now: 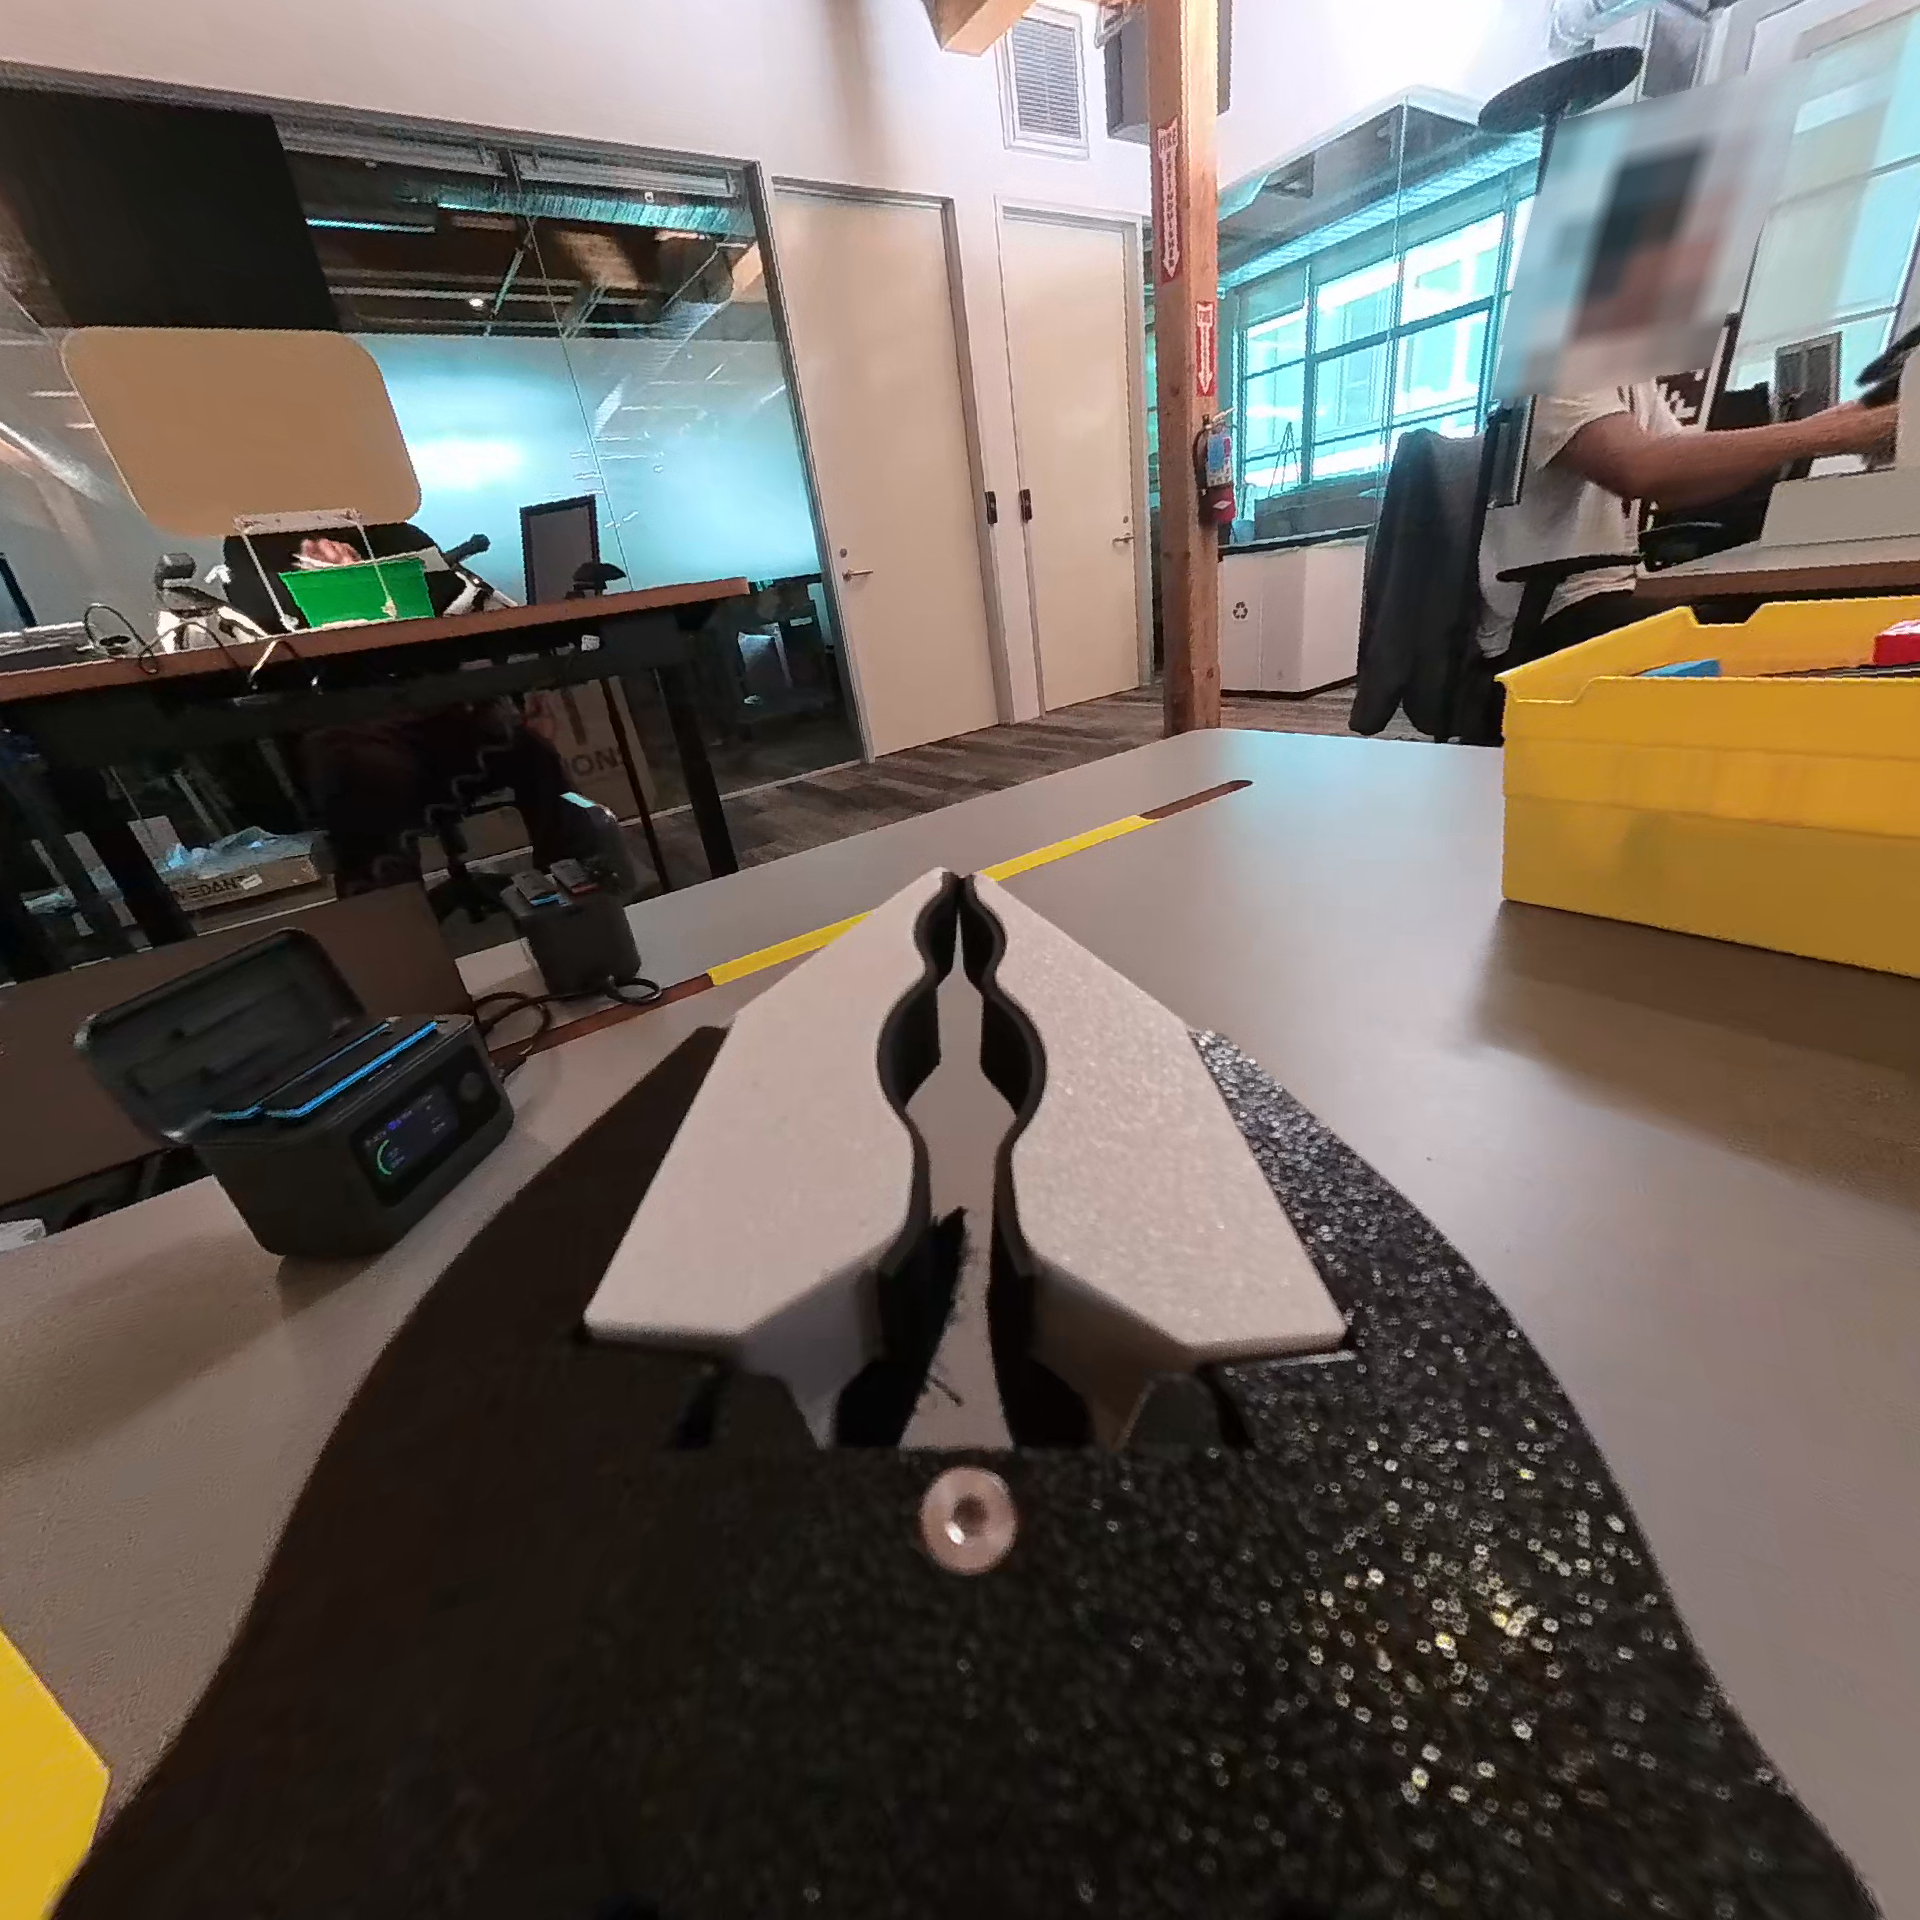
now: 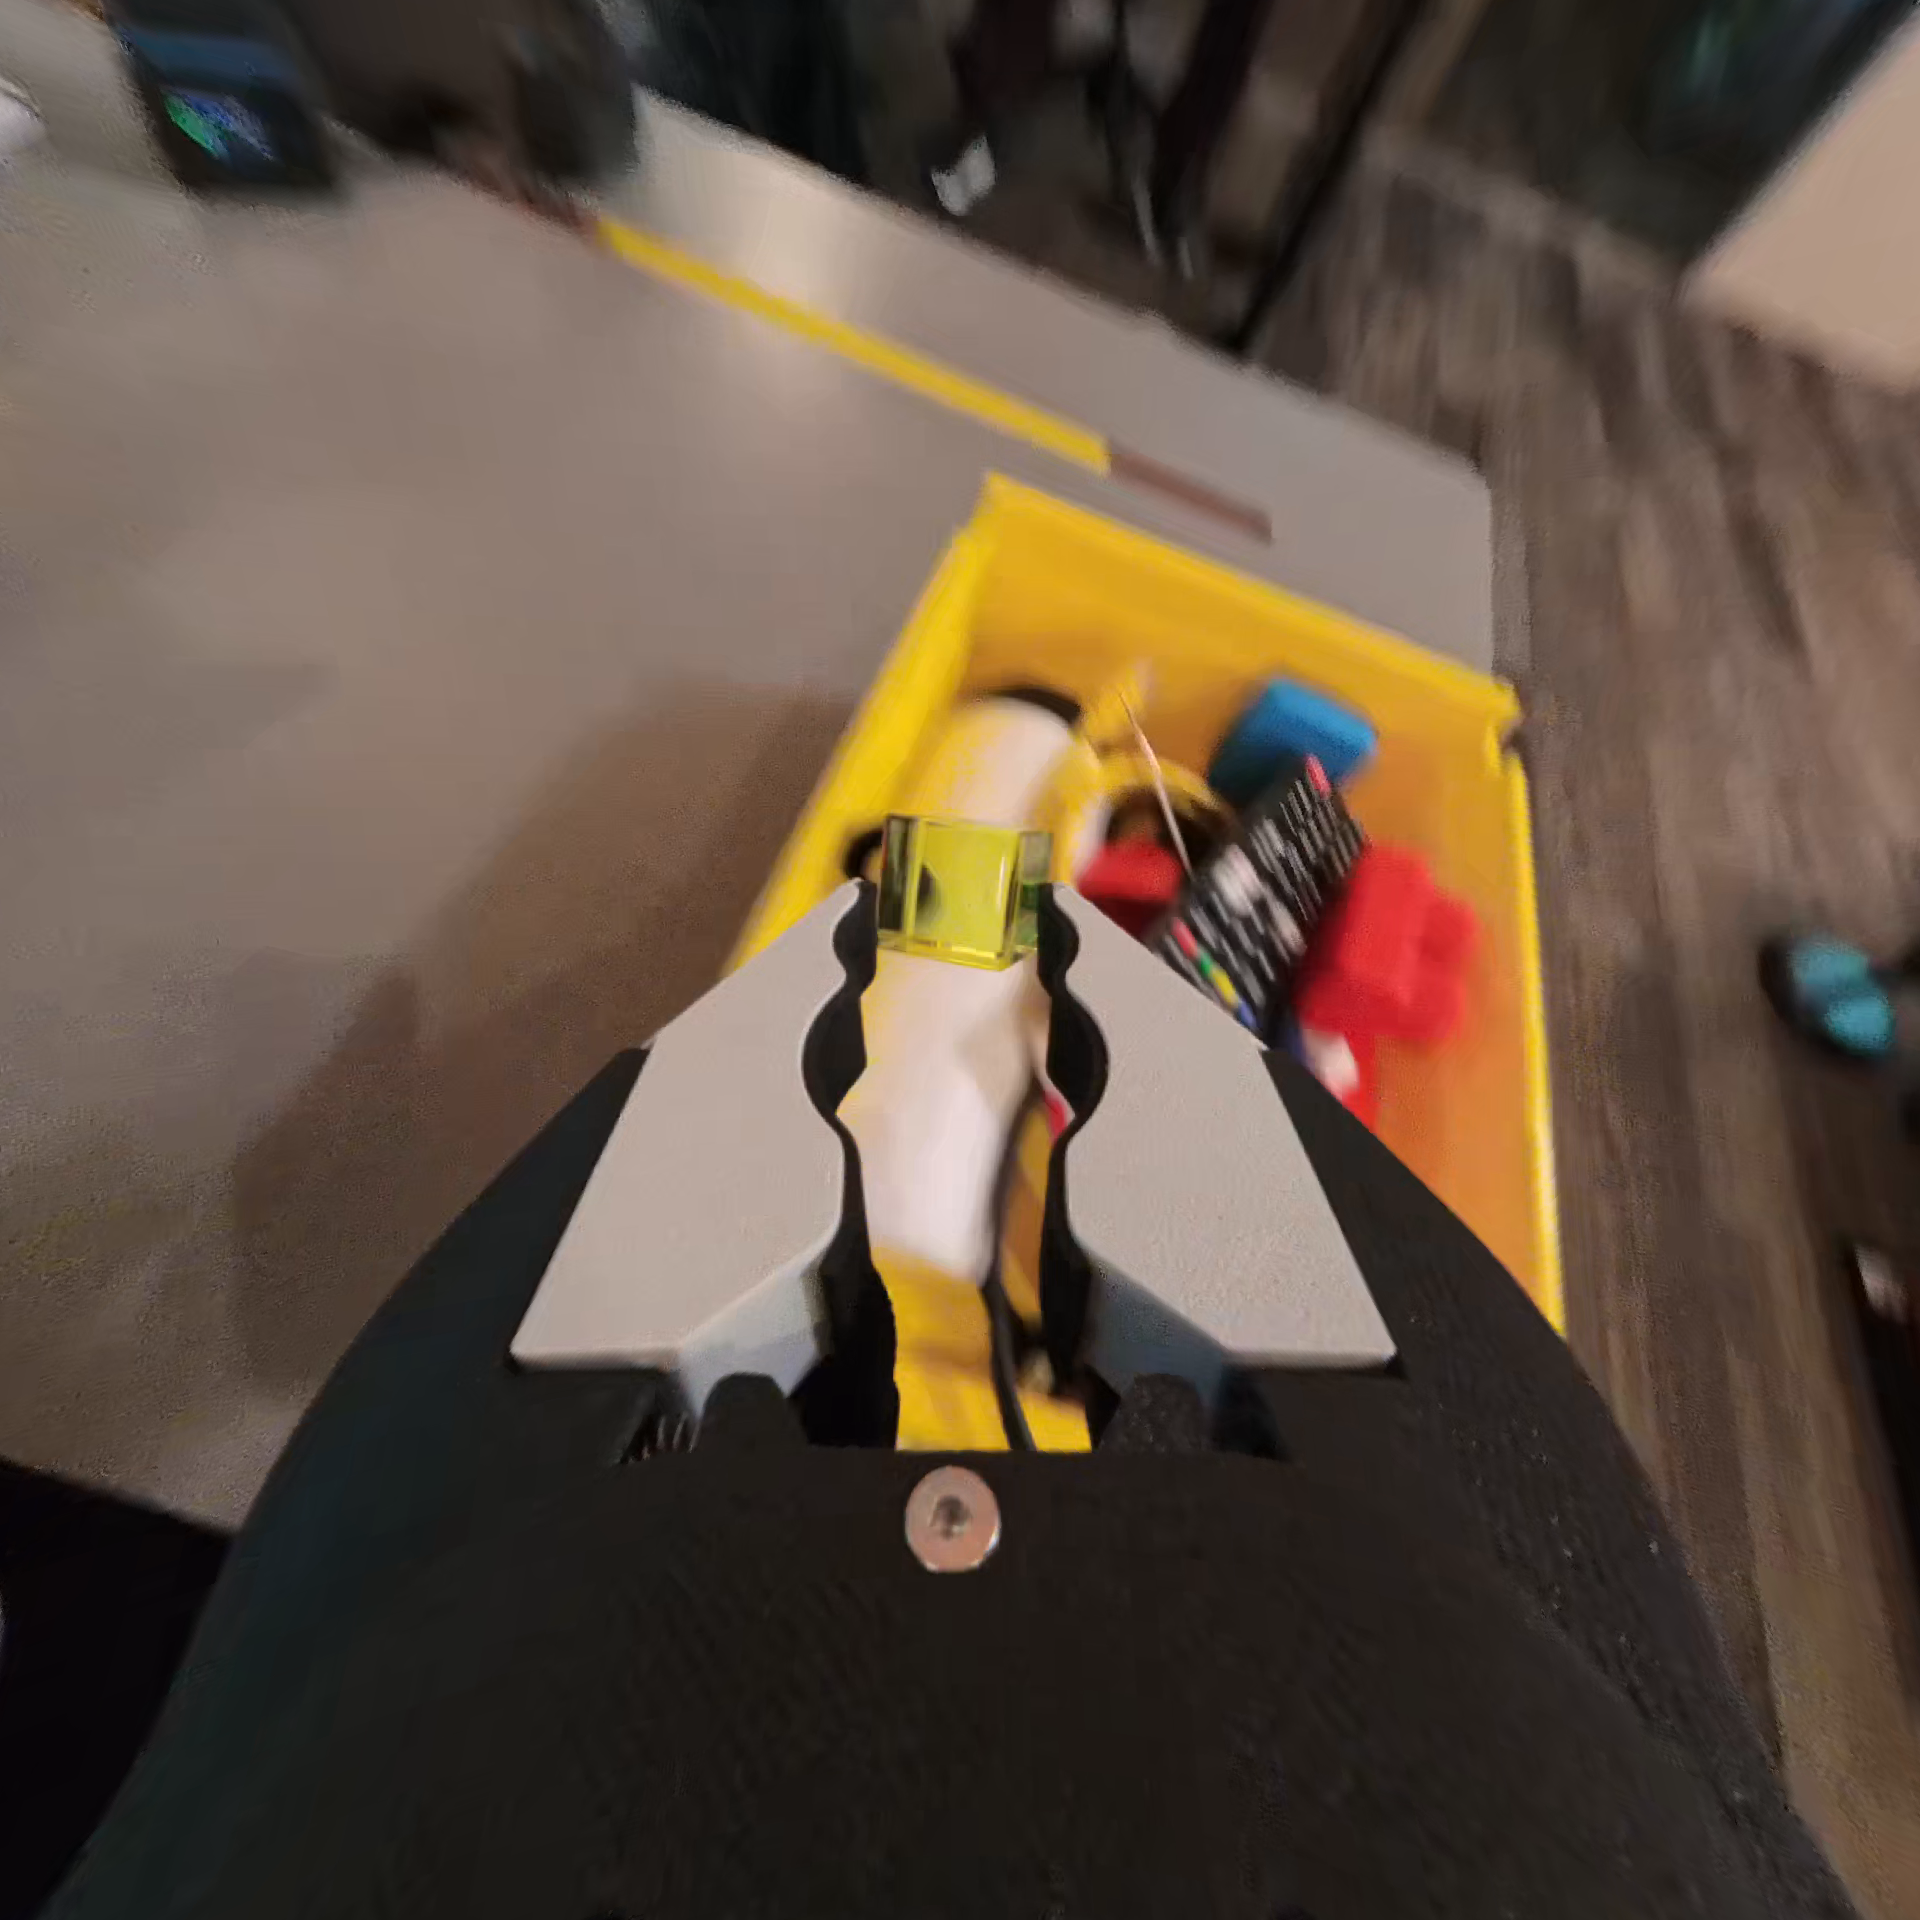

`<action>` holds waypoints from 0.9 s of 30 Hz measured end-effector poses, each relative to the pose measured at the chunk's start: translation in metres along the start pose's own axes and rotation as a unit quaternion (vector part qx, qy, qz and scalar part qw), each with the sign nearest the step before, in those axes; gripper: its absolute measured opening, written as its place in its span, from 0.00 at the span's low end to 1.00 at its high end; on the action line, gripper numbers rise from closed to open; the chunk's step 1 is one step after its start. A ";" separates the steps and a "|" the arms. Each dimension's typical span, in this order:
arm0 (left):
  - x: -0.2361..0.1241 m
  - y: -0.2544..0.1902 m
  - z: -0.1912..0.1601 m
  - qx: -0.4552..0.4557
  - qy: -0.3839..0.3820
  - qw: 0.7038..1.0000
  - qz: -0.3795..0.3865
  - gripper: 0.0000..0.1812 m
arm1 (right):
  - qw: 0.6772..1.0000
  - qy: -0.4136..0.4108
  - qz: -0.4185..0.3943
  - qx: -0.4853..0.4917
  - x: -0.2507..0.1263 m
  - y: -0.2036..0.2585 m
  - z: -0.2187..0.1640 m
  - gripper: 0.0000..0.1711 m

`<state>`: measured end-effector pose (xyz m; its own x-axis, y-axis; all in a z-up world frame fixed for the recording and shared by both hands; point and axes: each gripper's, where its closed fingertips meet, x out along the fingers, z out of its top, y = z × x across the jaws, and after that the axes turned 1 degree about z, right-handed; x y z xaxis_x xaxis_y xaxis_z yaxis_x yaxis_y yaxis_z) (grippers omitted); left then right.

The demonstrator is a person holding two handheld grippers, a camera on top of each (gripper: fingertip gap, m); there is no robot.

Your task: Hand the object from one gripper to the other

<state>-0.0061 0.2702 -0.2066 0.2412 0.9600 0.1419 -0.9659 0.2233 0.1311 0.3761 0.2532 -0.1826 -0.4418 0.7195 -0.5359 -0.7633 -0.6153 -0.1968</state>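
Grey tabletop (image 1: pixel 1455 1091) under my left gripper (image 1: pixel 961 883), matte and smooth, with a yellow tape strip (image 1: pixel 1060 844) running across it toward the far edge. I've got an office room ahead: white doors (image 1: pixel 883 457), a glass wall, a wooden post (image 1: pixel 1184 364), and a person (image 1: pixel 1579 499) seated at a desk on the right. A small dark case (image 1: pixel 301 1081) with its lid up sits on the table to my left, its little screen lit. A yellow bin (image 1: pixel 1704 831) stands on the table to my right. My left jaws are pressed together at the tips, nothing between them.

On the right wrist view the picture is blurred. My right gripper (image 2: pixel 956 899) hangs above the bin (image 2: pixel 1517 935), jaws part-open and pinching a cube (image 2: pixel 961 894) at the very tips. That cube is clear yellow-green, glassy, with sharp edges, and I can see through it. It's off the table, held over the bin's near-left corner. Below it in the bin lie a white bottle-like thing (image 2: pixel 956 1039), red blocks (image 2: pixel 1392 966), a blue block (image 2: pixel 1294 738) and a black striped item (image 2: pixel 1268 883). Dark wood-look floor (image 2: pixel 1683 935) runs along the right.
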 end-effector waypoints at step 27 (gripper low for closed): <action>-0.006 0.000 0.009 0.026 -0.018 0.999 0.015 0.14 | 0.984 -0.073 -0.140 0.076 -0.054 -0.092 -0.019 0.35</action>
<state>-0.0066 0.2626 -0.1984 0.2171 0.9591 0.1816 -0.9666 0.1853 0.1769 0.4788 0.2644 -0.1511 -0.2582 0.8996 -0.3522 -0.9220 -0.3384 -0.1883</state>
